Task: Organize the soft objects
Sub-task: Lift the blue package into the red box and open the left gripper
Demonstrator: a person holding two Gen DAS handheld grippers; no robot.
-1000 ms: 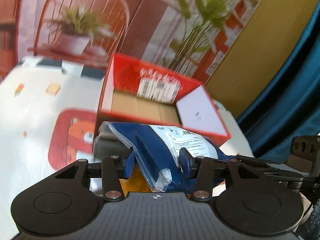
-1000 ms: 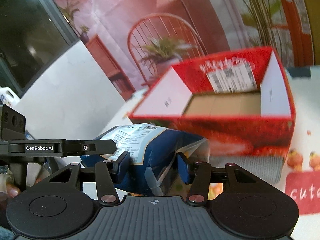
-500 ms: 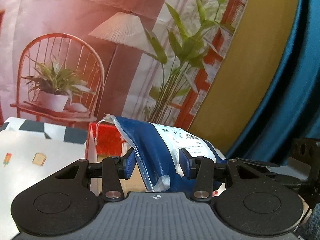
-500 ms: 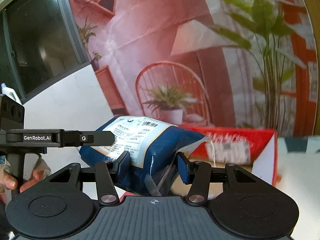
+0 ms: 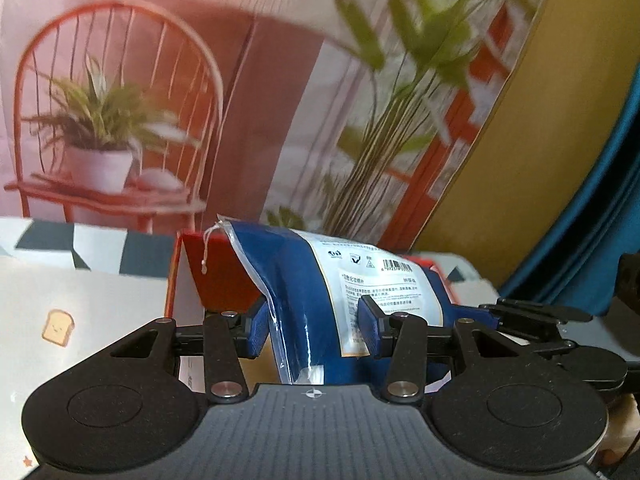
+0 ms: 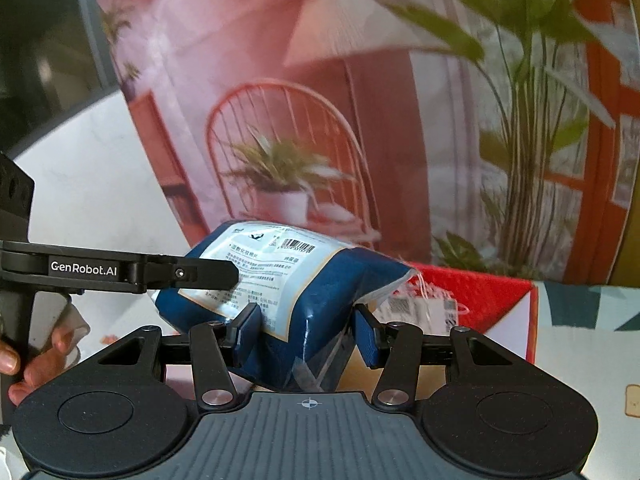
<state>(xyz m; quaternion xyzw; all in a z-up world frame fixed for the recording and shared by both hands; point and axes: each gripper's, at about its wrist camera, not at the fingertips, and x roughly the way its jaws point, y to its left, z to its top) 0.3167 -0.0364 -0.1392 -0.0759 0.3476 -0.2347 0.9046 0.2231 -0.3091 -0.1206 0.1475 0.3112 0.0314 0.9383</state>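
A printed backdrop (image 5: pixel 280 92) fills the rear of both views: pink and terracotta tones, with a red spindle-back chair (image 5: pixel 116 112) carrying a potted plant (image 5: pixel 100 140) in a white pot, a pale lampshade (image 6: pixel 360 32), and tall green leafy stems (image 5: pixel 400 92) before an orange window frame. Right of it in the left wrist view stands a mustard-yellow panel (image 5: pixel 540 120), then a teal curtain (image 5: pixel 608 208). In the right wrist view a dark window (image 6: pixel 44 32) sits above a white wall (image 6: pixel 92 184). The tabletop (image 5: pixel 80 300) wears a pale cloth with a toast cartoon (image 5: pixel 58 328) and a checked border. Light is soft and warm.
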